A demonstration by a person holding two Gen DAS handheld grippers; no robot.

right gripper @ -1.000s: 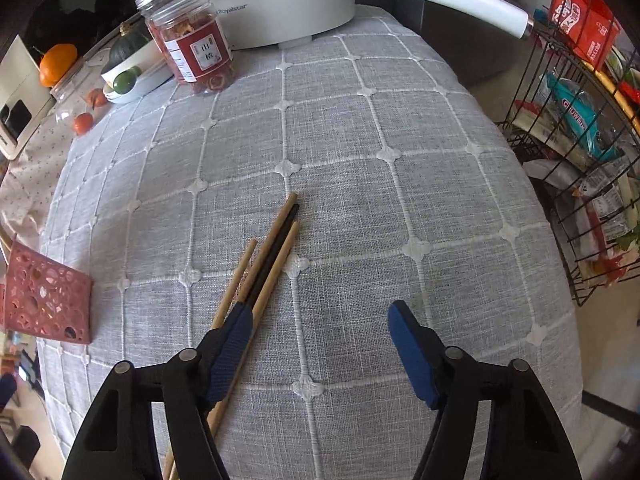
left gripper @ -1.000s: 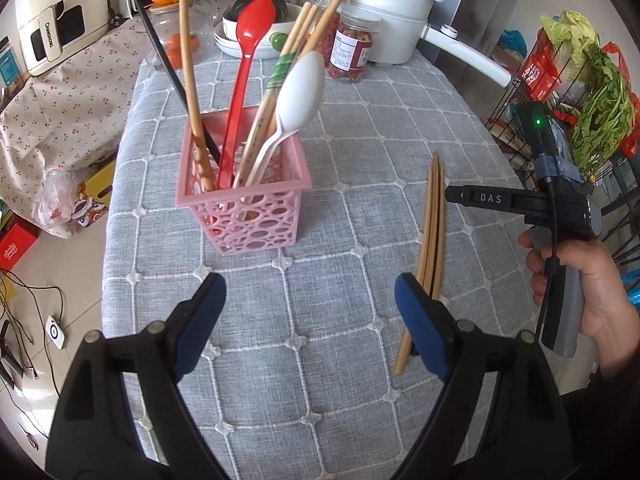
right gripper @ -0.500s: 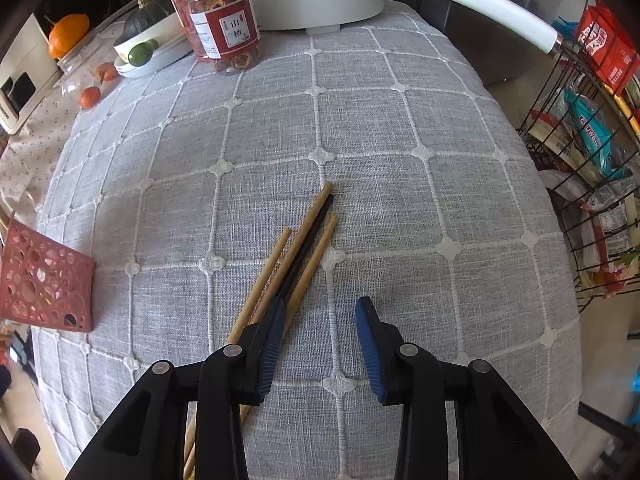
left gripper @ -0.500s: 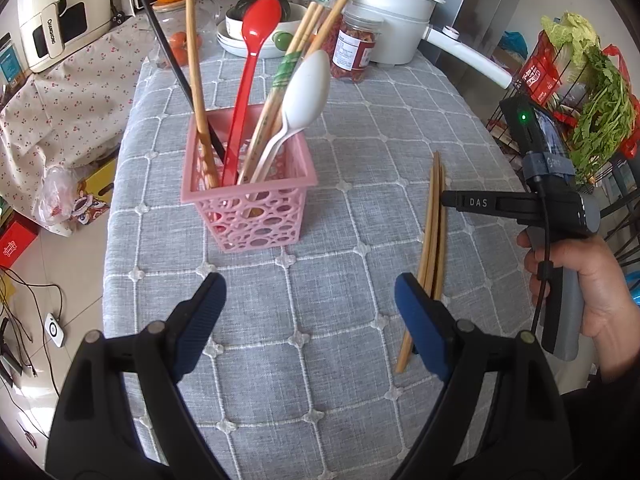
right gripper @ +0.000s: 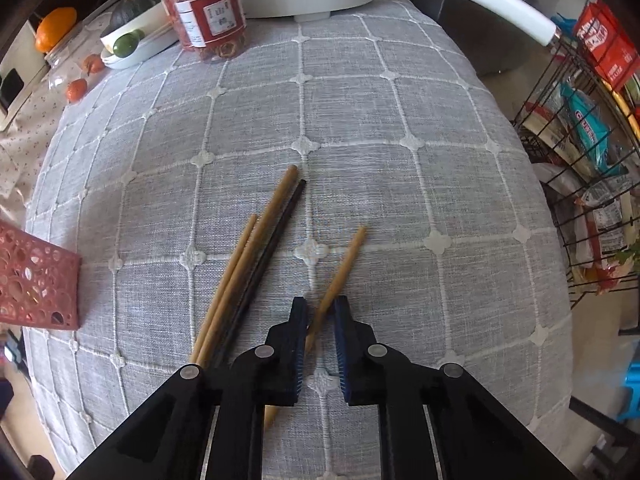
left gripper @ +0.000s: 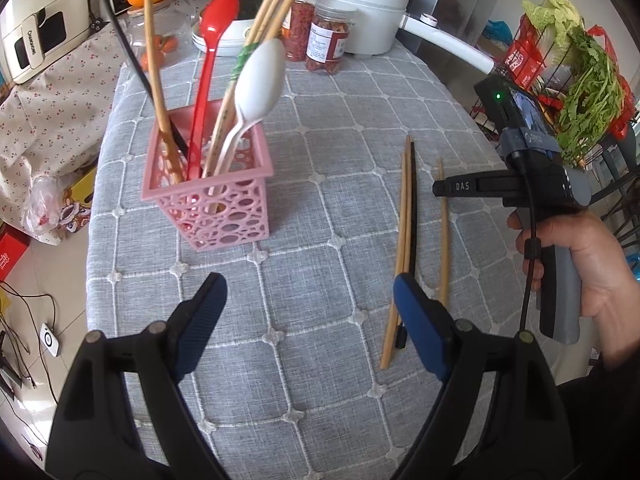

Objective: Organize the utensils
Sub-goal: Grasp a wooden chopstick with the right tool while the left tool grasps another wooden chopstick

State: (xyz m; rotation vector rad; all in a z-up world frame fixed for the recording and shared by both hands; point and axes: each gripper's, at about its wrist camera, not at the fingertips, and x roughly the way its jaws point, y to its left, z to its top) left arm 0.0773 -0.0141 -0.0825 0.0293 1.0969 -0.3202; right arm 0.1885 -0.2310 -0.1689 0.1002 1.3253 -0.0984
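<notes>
I see coarse grey woven cloth with raised white stitching over the counter. The chopsticks look like matt wood, one of them black. The basket is pink perforated plastic; the red spoon and white spoon are glossy plastic. The pot shines smooth white.

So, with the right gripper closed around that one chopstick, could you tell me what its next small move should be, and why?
Probably a short, straight lift. The right gripper is shut on the lone wooden chopstick, which lies apart from the three other chopsticks on the tablecloth. Raising it first should clear them before it goes toward the pink basket, where the other utensils stand.
</notes>
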